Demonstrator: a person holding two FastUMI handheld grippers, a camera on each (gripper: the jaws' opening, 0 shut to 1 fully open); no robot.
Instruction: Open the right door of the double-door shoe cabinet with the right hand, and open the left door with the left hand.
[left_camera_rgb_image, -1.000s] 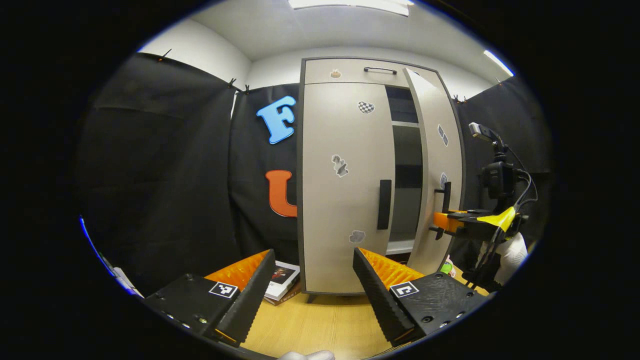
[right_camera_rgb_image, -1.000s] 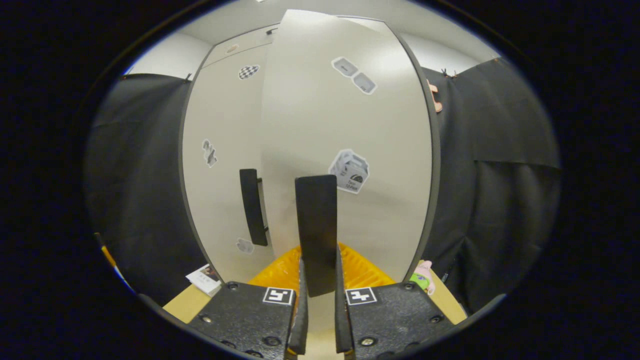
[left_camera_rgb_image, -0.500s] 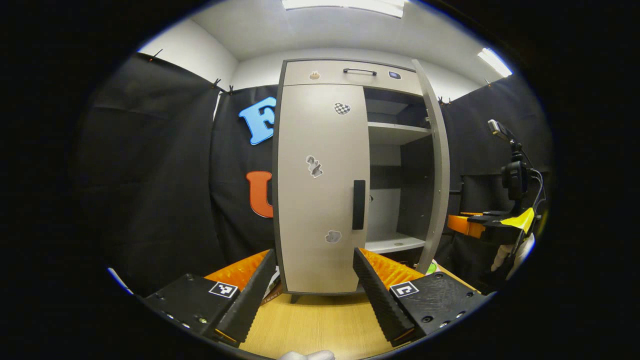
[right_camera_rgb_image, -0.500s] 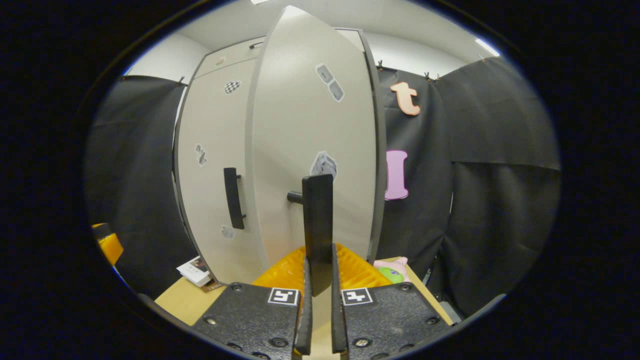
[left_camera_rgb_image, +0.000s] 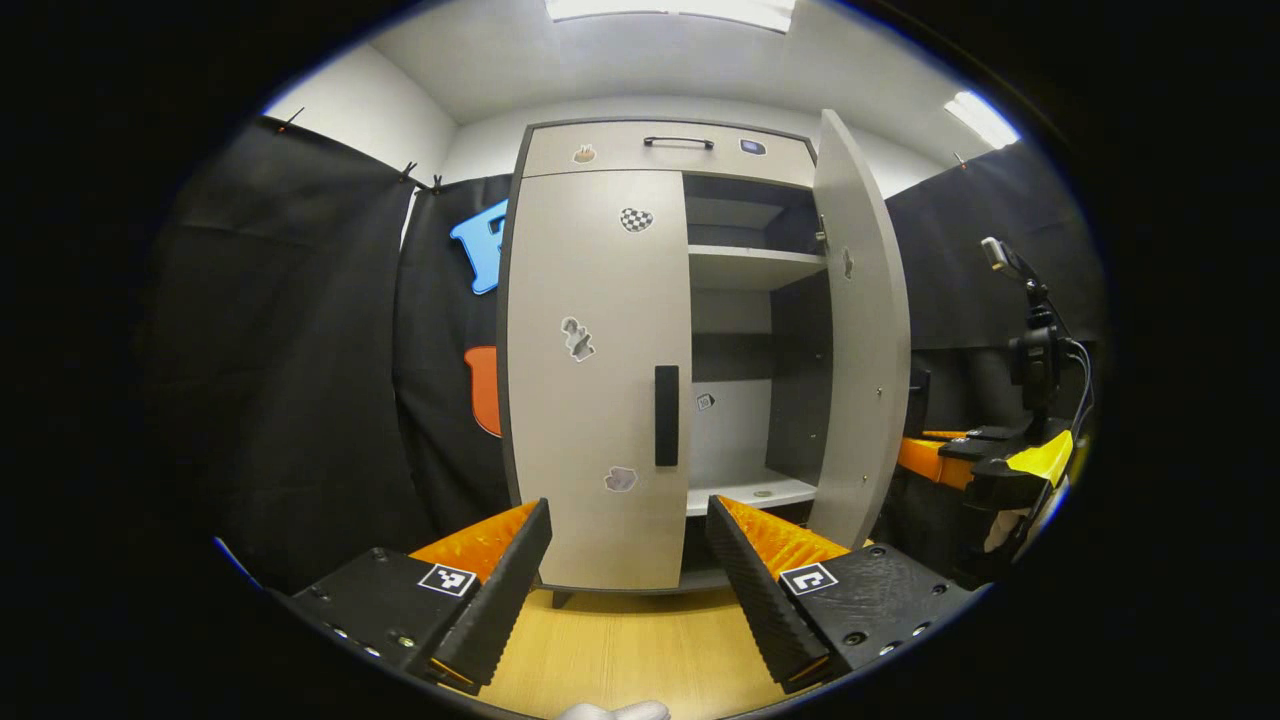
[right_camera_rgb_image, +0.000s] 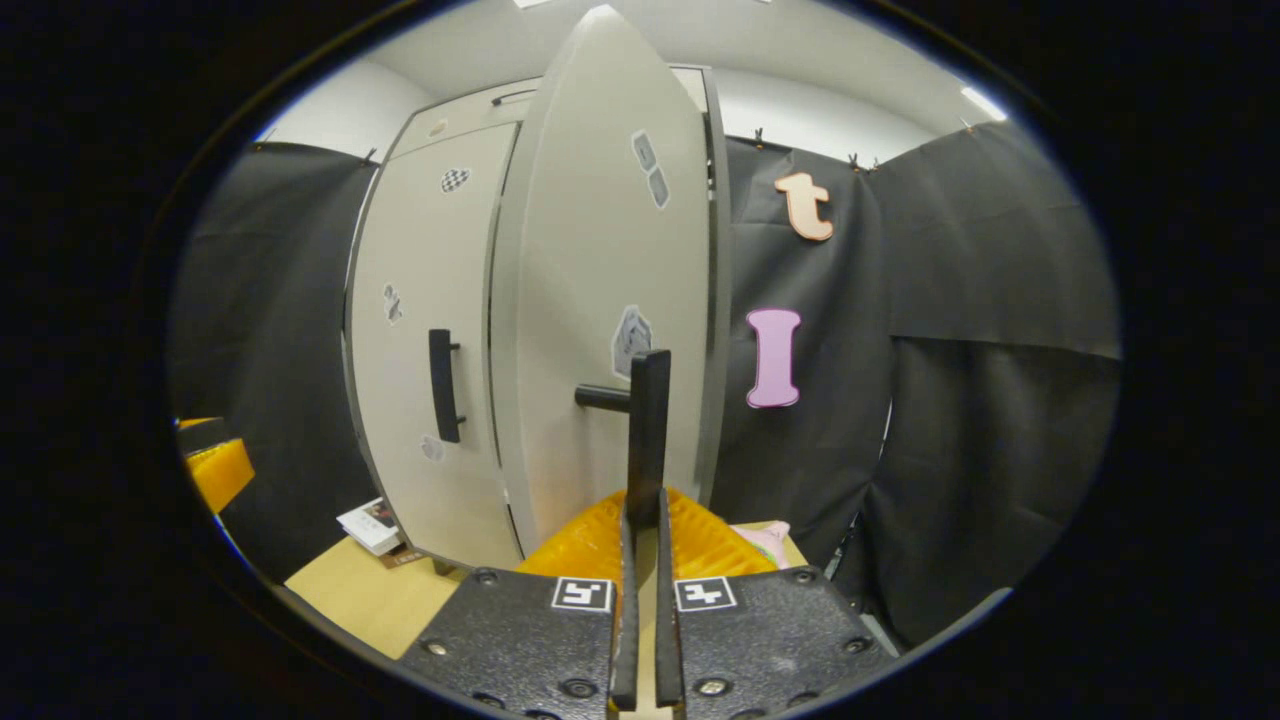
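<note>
The shoe cabinet (left_camera_rgb_image: 600, 380) stands on the bench (left_camera_rgb_image: 630, 650). Its right door (right_camera_rgb_image: 600, 330) is swung wide open, because the right gripper (right_camera_rgb_image: 640, 600) pinches the black right handle (right_camera_rgb_image: 648, 430) with its jaws pressed on it. The left door (left_camera_rgb_image: 590, 380) is shut, and its handle (left_camera_rgb_image: 666, 415) is untouched. The left gripper (left_camera_rgb_image: 630, 570) waits in front of it, well apart, with jaws spread, probably ready to reach this handle next. The open door hides the right side of the cabinet, and the lower shelves (left_camera_rgb_image: 750, 490) are partly cut off.
</note>
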